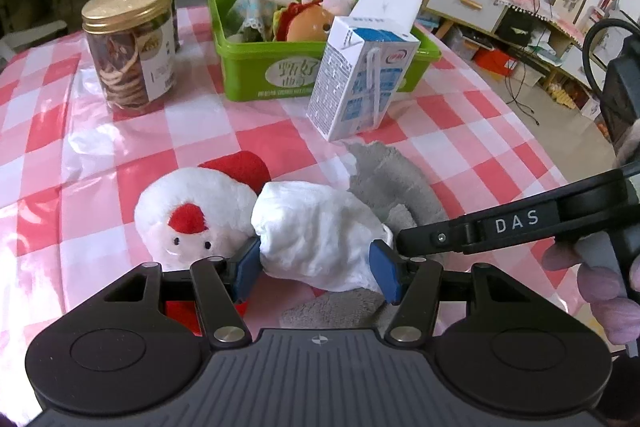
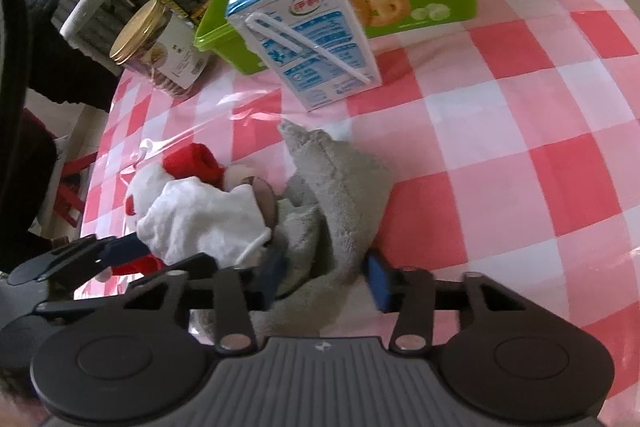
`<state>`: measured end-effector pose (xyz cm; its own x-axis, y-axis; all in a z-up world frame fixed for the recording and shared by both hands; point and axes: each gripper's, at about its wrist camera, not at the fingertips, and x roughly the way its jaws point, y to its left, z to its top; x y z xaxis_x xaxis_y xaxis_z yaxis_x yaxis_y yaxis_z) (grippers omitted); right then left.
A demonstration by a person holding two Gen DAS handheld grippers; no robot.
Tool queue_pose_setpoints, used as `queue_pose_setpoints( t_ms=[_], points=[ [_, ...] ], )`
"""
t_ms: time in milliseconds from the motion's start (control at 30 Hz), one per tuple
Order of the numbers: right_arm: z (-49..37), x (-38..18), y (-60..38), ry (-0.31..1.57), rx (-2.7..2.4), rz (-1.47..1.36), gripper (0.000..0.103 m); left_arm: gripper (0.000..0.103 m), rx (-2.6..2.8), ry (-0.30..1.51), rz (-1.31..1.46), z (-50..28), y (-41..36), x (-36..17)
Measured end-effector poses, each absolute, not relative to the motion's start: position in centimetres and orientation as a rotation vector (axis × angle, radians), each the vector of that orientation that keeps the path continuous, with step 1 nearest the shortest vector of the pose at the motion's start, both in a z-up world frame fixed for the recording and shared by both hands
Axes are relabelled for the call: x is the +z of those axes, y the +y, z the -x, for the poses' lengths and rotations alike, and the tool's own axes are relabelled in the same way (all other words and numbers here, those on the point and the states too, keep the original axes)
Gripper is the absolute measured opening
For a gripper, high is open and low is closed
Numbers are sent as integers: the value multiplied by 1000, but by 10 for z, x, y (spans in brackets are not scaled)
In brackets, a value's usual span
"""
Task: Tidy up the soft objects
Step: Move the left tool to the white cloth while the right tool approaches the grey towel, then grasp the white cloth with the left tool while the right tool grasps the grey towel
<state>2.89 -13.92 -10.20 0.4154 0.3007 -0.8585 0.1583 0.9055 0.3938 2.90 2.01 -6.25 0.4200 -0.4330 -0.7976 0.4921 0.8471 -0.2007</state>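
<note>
Soft toys lie clustered on the checked bench [image 1: 120,131] just ahead of me. Leftmost is the Santa plush [image 1: 192,215], touching the white cloth bundle [image 1: 316,227], which my left claw [image 1: 318,267] clamps between its blue pads. Beside it, the grey plush [image 2: 332,195] sits between the pads of my right claw [image 2: 326,275], squeezed at its near end. Behind them stand a biscuit jar [image 1: 130,47], then the green bin [image 1: 280,67] with a rabbit and burger toy inside, and a milk carton [image 1: 360,75] just beside its front.

white cloth [image 1: 316,227] bunched, grey plush [image 2: 332,187] beside
</note>
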Motion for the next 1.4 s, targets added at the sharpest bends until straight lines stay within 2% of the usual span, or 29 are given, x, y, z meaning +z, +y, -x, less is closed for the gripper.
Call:
queue_pose_setpoints(
  t_ms=[33, 100, 133, 267, 367, 533, 633, 733, 800, 833, 900, 967, 1133, 1167, 1300, 1400],
  points=[
    [-30, -103, -138, 1152, 95, -454, 15, 58, -578, 979, -69, -29, 19, -63],
    [-30, -102, -138, 1149, 101, -447, 2, 56, -573, 978, -70, -29, 18, -64],
    [-30, -102, -138, 1145, 101, -443, 1, 54, -569, 978, -70, -29, 17, -64],
    [-28, -98, -144, 1138, 85, -417, 0, 38, -553, 996, -30, -32, 20, -66],
    [-27, -94, -154, 1126, 34, -387, 0, 33, -553, 992, -17, -32, 20, -64],
    [-25, -88, -177, 1082, -98, -289, 0, 31, -571, 989, -29, -30, 14, -63],
    [-25, -83, -191, 1074, -114, -286, 0, 34, -572, 981, -44, -28, 9, -63],
    [-21, -80, -199, 1077, -93, -342, 15, 40, -568, 964, -51, -27, 5, -63],
    [-20, -79, -198, 1080, -69, -363, 43, 46, -561, 961, -53, -27, 2, -64],
    [-19, -79, -194, 1078, -60, -370, 48, 48, -557, 962, -54, -27, 0, -65],
    [-19, -81, -187, 1076, -41, -368, 50, 52, -547, 965, -67, -26, -5, -67],
    [-20, -83, -179, 1088, -27, -348, 50, 52, -537, 960, -79, -26, -9, -69],
    [-22, -94, -165, 1112, -26, -279, 50, 45, -502, 952, -92, -26, -11, -72],
    [-22, -95, -164, 1115, -28, -264, 49, 42, -499, 952, -90, -26, -11, -72],
    [-22, -102, -164, 1119, -44, -222, 24, 30, -495, 950, -70, -27, -7, -69],
    [-24, -100, -168, 1117, -39, -241, 9, 24, -501, 943, -52, -26, -5, -64]
  ],
)
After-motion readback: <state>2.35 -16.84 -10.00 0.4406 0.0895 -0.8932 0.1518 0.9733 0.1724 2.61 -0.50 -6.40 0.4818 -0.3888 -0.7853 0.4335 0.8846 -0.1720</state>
